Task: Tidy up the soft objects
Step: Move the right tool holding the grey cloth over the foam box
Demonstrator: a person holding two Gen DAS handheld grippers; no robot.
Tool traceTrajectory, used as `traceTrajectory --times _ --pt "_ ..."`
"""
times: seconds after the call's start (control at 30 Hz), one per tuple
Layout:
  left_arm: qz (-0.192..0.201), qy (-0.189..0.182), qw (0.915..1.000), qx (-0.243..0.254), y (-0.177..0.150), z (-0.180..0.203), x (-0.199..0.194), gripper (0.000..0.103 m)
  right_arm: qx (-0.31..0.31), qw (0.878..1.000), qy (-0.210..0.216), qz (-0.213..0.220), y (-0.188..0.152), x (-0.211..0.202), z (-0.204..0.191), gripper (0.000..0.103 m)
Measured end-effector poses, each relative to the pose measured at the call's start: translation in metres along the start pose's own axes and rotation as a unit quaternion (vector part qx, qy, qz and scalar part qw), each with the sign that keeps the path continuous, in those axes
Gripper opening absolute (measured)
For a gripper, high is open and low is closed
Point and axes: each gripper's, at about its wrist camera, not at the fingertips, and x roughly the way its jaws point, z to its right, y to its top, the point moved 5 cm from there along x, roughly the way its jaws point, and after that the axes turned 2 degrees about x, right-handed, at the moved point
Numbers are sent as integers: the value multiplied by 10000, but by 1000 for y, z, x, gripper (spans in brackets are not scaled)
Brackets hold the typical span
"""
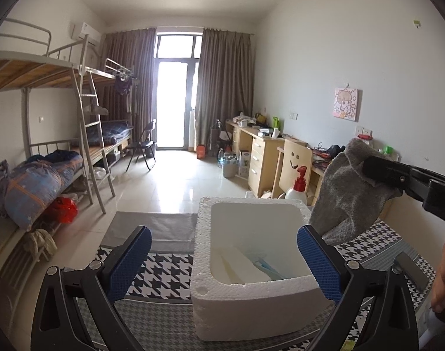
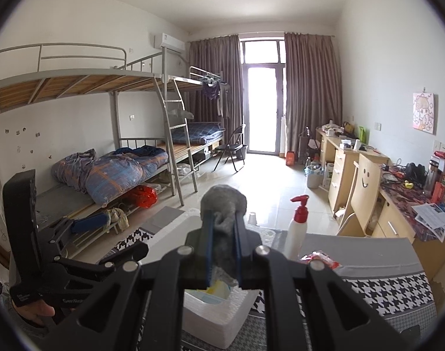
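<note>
My right hand-held gripper [image 2: 224,228] is pinching a fuzzy grey cloth [image 1: 348,193] beside the white foam box [image 1: 251,301]; left hand-held gripper [image 1: 224,266] is wide open, empty. Cloth might snag the rim.

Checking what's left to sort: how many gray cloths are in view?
1. The gray cloth hangs from the shut right gripper above the foam box. More may lie hidden inside the box.

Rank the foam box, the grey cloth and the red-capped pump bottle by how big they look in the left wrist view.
1. foam box, clearly largest.
2. grey cloth, hanging from the right gripper.
3. pump bottle, smallest, but farther away and partly hidden.
</note>
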Motion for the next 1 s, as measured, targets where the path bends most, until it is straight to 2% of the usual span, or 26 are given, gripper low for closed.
traceTrajectory --times 0.7,1.0 --pt "8 187 9997 -148 -14 -25 -5 100 -223 9975 329 -577 -13 35 -23 15" --pt "68 275 9994 -184 -15 -32 -10 100 -292 9956 320 -826 -21 46 -26 15"
